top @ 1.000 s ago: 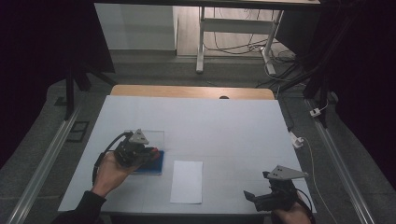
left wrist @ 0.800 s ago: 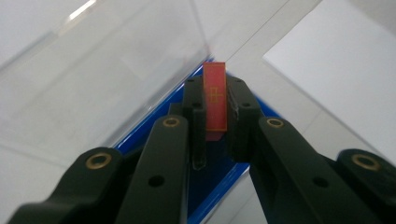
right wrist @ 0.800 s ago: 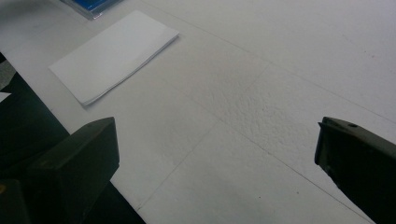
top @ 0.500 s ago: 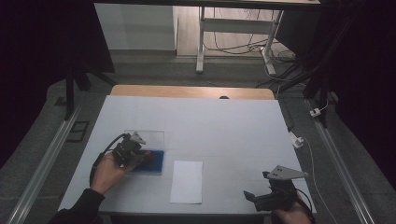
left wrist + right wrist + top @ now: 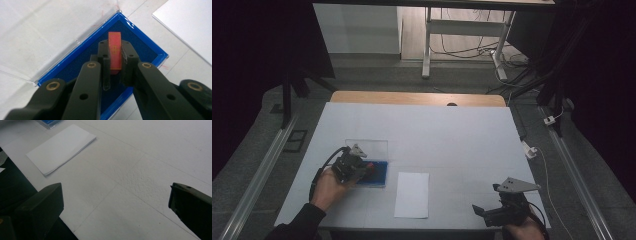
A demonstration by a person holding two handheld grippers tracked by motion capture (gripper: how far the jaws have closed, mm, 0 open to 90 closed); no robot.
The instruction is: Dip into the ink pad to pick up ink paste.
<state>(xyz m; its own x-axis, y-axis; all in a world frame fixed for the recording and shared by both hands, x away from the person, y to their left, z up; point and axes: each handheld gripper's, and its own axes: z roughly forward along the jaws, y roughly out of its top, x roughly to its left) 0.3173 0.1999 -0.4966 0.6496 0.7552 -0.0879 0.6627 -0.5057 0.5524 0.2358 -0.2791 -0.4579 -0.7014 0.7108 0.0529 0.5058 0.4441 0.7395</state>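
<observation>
The left gripper (image 5: 115,67) has its two black jaws clamped on a small red block (image 5: 114,53) with thin gold markings, holding it upright by its long sides. The block stands over the dark blue lining of a blue tray (image 5: 150,52), roughly at its middle; whether its lower end touches the lining cannot be told. The tray's raised blue rim runs all round the block with open lining on every side. A clear lid (image 5: 366,148) lies flat on the table past the tray's far edge and meets the tray there. In the high view the left gripper (image 5: 354,167) covers the left part of the tray (image 5: 379,175), with the hand behind it towards the table's near-left corner.

Just right of the tray, apart from it by a narrow strip, lies a white sheet of paper (image 5: 412,194), its long edges running towards the person and its near edge close to the table's front edge.

The right gripper (image 5: 116,200) has its jaws spread wide with nothing between them, over bare white table (image 5: 140,170). In the high view it (image 5: 492,212) sits at the near-right corner, well apart from the paper. The far half of the table lies open.
</observation>
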